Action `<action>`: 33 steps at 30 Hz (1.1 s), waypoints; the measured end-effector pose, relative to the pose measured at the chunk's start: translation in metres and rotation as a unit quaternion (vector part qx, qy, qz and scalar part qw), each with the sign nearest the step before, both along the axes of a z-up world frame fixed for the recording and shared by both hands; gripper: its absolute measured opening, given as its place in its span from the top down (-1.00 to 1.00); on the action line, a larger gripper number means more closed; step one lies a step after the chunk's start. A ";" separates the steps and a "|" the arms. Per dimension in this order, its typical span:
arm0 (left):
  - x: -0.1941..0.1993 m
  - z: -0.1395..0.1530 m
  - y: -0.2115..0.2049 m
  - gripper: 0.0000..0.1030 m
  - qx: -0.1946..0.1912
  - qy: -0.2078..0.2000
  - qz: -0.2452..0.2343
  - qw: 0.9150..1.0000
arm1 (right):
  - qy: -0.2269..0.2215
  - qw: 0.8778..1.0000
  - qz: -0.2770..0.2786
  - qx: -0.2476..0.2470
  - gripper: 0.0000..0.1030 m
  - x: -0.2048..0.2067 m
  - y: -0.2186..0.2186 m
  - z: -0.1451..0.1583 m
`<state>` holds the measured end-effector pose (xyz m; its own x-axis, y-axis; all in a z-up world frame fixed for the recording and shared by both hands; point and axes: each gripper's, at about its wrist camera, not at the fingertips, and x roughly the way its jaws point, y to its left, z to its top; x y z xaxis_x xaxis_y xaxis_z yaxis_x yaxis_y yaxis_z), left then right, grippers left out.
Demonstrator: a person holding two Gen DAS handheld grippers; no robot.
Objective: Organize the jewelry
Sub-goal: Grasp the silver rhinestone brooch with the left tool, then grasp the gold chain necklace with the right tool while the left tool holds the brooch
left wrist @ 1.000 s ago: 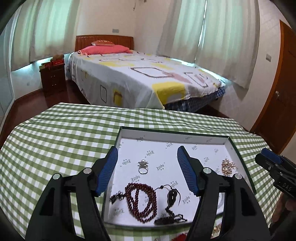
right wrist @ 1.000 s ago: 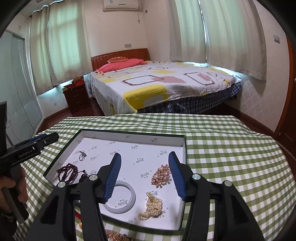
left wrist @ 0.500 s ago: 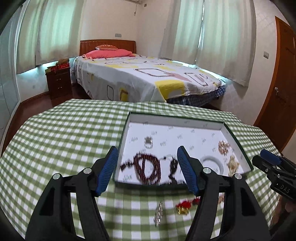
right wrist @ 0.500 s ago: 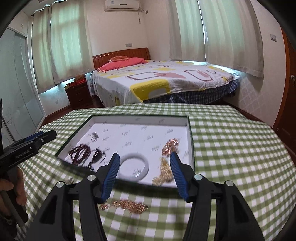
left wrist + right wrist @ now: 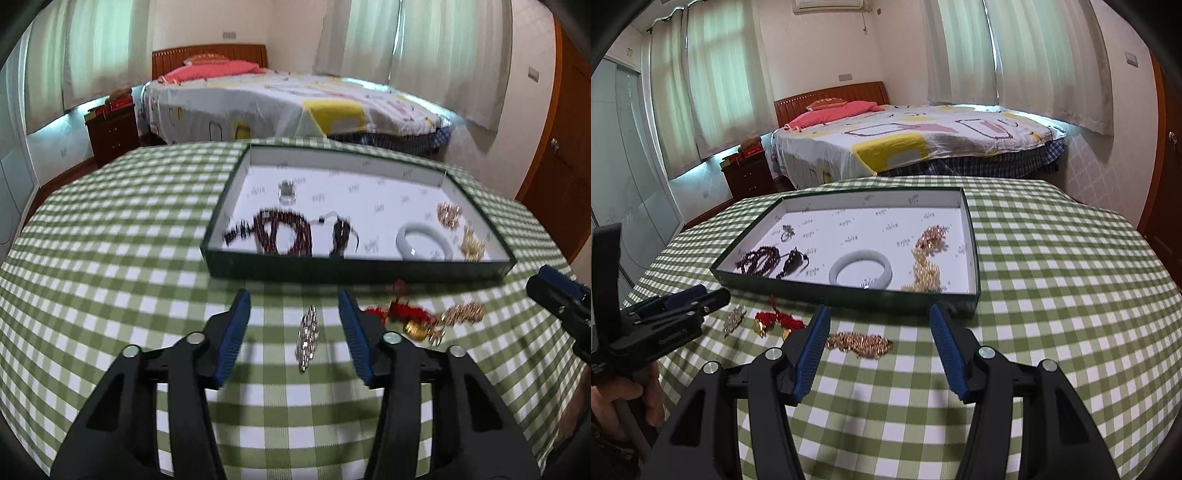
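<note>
Left wrist view has your left claw point(image 5: 293, 325) closing, nothing gripped yet, around the silver brooch point(image 5: 307, 336) on the worktop point(image 5: 110, 258) before the tray point(image 5: 351, 267): pinch, then lift it in

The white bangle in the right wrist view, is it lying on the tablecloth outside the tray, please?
No, the white bangle lies inside the green tray, on its white liner, near the front wall.

Right gripper point(image 5: 879, 350): jaws apart, nothing gripped, hovered over gold chain point(image 5: 860, 343) on checked cloth point(image 5: 1052, 295).
Left gripper point(image 5: 716, 297): at left edge, near silver brooch point(image 5: 734, 319).
Red tassel charm point(image 5: 775, 320): lay beside brooch.
Tray point(image 5: 849, 291): held white bangle point(image 5: 860, 267), dark beads point(image 5: 759, 258), gold pieces.
</note>
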<state>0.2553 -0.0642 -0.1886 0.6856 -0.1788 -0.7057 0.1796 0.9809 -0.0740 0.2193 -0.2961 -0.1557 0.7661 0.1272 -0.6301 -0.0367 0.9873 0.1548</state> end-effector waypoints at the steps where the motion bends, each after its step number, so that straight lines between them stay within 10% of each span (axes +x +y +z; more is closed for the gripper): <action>1: 0.001 -0.003 0.000 0.13 0.002 0.006 0.000 1.000 | 0.001 1.000 0.000 0.001 -0.08 -0.001 0.000 -0.001; 13: 0.014 -0.019 -0.008 0.23 0.004 0.052 -0.015 0.999 | 0.020 1.000 0.007 0.005 -0.08 0.004 0.004 -0.015; 20: 0.017 -0.022 -0.006 0.75 -0.006 0.058 -0.018 0.998 | 0.032 0.999 0.012 0.001 -0.08 0.008 0.009 -0.021; 33: 0.001 -0.013 0.012 0.76 -0.009 0.031 -0.001 0.999 | 0.073 0.997 0.016 -0.013 -0.08 0.027 0.025 -0.037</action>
<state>0.2563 -0.0518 -0.2017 0.6397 -0.1934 -0.7439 0.1757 0.9790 -0.1034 0.2464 -0.2713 -0.1926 0.6625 0.1317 -0.7374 -0.0464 0.9897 0.1351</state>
